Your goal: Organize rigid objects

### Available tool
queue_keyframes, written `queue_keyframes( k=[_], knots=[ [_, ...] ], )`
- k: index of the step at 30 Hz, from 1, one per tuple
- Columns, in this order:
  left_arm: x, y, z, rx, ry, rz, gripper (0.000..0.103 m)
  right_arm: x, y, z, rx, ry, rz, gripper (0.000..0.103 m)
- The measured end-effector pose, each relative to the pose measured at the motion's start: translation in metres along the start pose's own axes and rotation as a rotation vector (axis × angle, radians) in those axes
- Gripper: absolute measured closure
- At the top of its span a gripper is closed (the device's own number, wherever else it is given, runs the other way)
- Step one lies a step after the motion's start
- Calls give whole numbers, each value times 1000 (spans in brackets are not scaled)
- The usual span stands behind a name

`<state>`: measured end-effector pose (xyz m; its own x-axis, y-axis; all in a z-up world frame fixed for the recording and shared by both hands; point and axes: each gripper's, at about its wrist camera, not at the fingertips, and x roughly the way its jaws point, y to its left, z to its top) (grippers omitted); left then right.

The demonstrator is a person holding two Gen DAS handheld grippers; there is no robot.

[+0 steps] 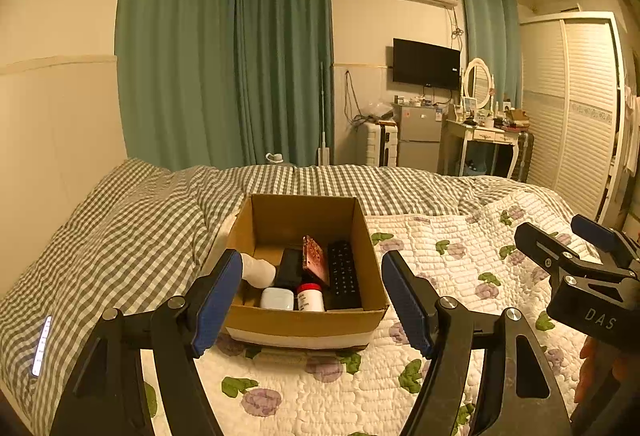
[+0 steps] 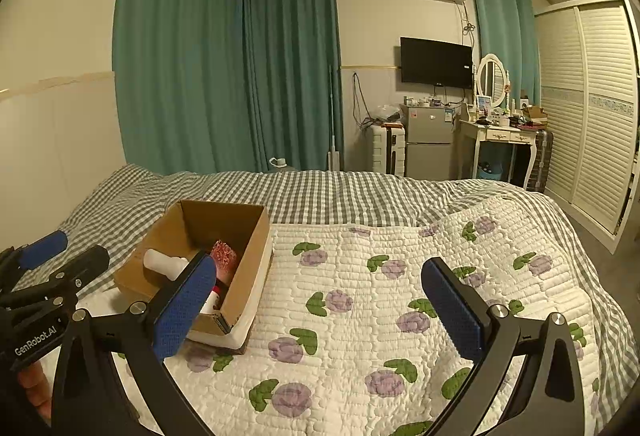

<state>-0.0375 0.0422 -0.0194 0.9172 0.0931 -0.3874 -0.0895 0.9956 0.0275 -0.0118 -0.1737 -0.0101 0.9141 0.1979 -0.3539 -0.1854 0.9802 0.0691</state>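
Note:
An open cardboard box (image 1: 298,322) sits on the floral quilt (image 1: 432,260). Inside lie a black remote (image 1: 343,276), a pink glittery phone case (image 1: 315,259), a black flat object (image 1: 289,268), a white earbud case (image 1: 277,299), a white bottle with a red cap (image 1: 310,297) and a white bottle (image 1: 258,269). My left gripper (image 1: 312,306) is open and empty, just in front of the box. My right gripper (image 2: 320,310) is open and empty over the quilt, to the right of the box (image 2: 248,260). It also shows in the left wrist view (image 1: 568,248).
A checked grey duvet (image 1: 120,236) covers the far and left side of the bed. A lit phone (image 1: 42,346) lies on it at the left. Beyond the bed stand green curtains, a small fridge (image 1: 420,134), a dressing table (image 1: 486,136) and a white wardrobe (image 1: 580,108).

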Motion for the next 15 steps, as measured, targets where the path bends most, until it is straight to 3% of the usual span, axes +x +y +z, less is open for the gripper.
queue_keyframes(
  k=[15],
  knots=[
    [-1,1,-1,-4,6,7,28,5,3,-4,-9,15,-5,0]
  ],
)
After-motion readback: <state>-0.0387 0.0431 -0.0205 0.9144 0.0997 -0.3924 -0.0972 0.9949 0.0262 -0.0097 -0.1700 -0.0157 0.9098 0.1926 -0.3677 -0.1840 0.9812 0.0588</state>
